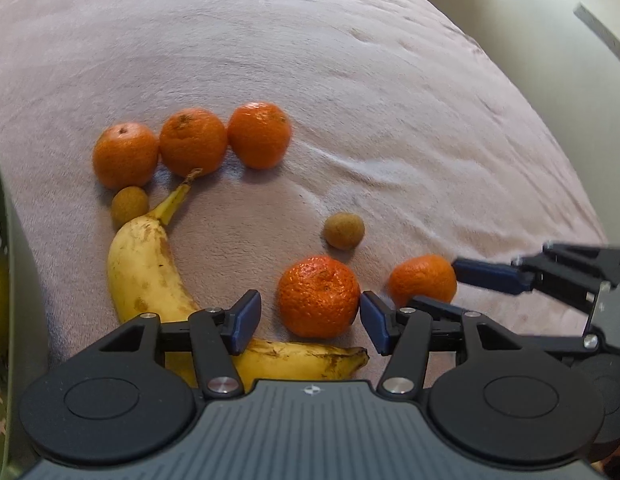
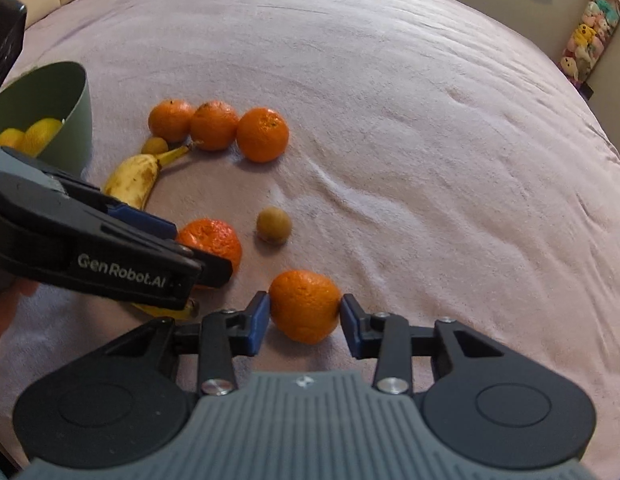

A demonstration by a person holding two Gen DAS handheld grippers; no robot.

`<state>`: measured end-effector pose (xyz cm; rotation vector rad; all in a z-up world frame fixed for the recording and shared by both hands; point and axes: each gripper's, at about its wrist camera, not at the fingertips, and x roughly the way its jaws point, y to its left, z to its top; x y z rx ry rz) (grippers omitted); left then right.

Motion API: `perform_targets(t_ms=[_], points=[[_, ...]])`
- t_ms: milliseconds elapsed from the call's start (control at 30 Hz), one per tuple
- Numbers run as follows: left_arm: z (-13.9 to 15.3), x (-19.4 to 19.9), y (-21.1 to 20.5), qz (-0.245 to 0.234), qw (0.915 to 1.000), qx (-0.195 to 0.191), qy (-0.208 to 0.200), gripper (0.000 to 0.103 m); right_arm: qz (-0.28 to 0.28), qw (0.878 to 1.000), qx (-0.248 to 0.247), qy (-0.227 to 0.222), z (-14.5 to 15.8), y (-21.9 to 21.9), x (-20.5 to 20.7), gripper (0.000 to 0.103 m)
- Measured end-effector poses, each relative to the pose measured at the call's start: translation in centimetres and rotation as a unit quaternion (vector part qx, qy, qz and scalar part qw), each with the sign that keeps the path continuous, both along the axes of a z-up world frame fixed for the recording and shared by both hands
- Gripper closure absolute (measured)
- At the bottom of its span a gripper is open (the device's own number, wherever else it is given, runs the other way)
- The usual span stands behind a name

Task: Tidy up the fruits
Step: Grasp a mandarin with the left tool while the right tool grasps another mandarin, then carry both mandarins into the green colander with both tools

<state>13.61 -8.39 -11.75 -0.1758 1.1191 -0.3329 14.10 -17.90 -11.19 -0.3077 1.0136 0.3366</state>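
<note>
Fruit lies on a pink blanket (image 1: 350, 60). Three mandarins (image 1: 193, 142) sit in a row at the back, with a banana (image 1: 146, 268) and a small brown longan (image 1: 130, 204) beside them. A second longan (image 1: 344, 230) lies apart. My left gripper (image 1: 310, 316) is open around a near mandarin (image 1: 319, 297), with a gap at its left pad. My right gripper (image 2: 304, 318) has both pads against another mandarin (image 2: 305, 306), which rests on the blanket. That mandarin also shows in the left wrist view (image 1: 423, 280).
A green bowl (image 2: 76, 120) holding yellow fruit (image 2: 34, 134) stands at the left, close to the banana. The blanket's right edge drops off toward a wall. Plush toys (image 2: 588, 48) hang at the far right.
</note>
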Motion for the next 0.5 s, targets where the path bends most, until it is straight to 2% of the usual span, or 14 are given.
perform_targets(t_ms=[133, 267, 367, 400, 500], points=[[-0.2, 0.1, -0.3, -0.006, 1.0, 0.002, -0.002, 0.042, 0.013, 1.0, -0.012, -0.014, -0.5, 0.4, -0.2, 0.067], [-0.3, 0.2, 0.0, 0.002, 0.9999, -0.012, 0.002, 0.044, 0.006, 1.0, 0.001, -0.029, -0.7, 0.2, 0.0, 0.063], [-0.4, 0.1, -0.1, 0.001, 0.9999, -0.01, -0.003, 0.045, 0.001, 0.999, -0.009, -0.034, -1.2, 0.4, 0.0, 0.062], [-0.4, 0.1, -0.1, 0.002, 0.9999, -0.015, -0.003, 0.052, 0.0, 0.999, -0.008, -0.036, -1.2, 0.4, 0.0, 0.063], [-0.4, 0.1, 0.2, 0.01, 0.9995, -0.031, 0.001, 0.053, -0.005, 0.999, -0.001, -0.039, -1.1, 0.3, 0.1, 0.063]])
